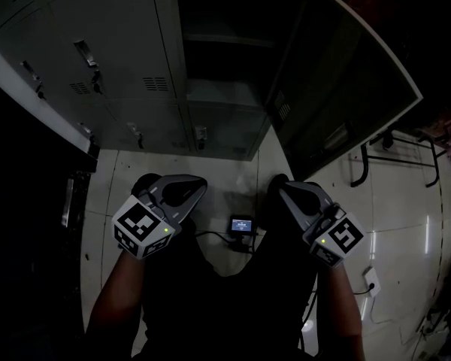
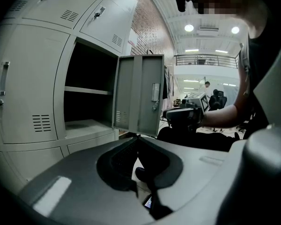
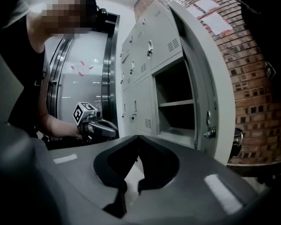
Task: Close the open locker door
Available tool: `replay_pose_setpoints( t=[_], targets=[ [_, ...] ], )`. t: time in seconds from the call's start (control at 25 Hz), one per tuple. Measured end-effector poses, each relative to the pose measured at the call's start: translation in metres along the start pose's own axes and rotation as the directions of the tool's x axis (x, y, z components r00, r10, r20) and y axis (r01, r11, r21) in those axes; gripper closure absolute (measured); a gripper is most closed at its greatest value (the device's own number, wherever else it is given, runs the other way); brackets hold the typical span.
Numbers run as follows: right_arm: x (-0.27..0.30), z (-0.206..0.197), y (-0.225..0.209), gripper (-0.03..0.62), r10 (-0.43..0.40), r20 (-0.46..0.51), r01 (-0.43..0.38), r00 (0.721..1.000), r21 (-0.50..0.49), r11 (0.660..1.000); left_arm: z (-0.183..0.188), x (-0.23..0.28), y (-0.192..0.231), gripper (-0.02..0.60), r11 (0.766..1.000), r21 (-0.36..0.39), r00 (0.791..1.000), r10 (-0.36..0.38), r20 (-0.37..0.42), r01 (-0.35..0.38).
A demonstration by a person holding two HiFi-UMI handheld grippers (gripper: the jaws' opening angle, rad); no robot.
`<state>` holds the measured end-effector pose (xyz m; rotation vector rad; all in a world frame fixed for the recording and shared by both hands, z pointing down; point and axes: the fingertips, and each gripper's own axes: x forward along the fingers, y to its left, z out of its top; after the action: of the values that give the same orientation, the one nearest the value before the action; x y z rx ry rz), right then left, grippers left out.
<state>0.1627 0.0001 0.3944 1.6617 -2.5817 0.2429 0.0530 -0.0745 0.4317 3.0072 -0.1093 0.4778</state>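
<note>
Both sets of jaws closed, empty: left gripper (image 1: 198,188) and right gripper (image 1: 280,192) hovering low, well short of lockers (image 1: 98,59). Locker door (image 1: 346,81) standing wide open, right of compartment (image 1: 225,43). Step: approach (no contact yet). Nxt: right gripper getting behind door's free edge, pushing shut.
</note>
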Motion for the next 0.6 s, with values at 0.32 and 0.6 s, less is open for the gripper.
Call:
replay_pose_setpoints(
  t=[0.32,0.6],
  targets=[
    [-0.026,0.020,-0.019,0.591,-0.071,0.127,0.065,0.989,0.056,0.996,0.000,-0.003,0.000,0.569,1.000,0.000,1.000,0.000,-0.002,0.000],
    [-0.082,0.039,-0.057,0.500,-0.144,0.151,0.142,0.978,0.027,0.990,0.000,0.000,-0.002,0.569,1.000,0.006,1.000,-0.001,-0.004,0.001]
  ],
)
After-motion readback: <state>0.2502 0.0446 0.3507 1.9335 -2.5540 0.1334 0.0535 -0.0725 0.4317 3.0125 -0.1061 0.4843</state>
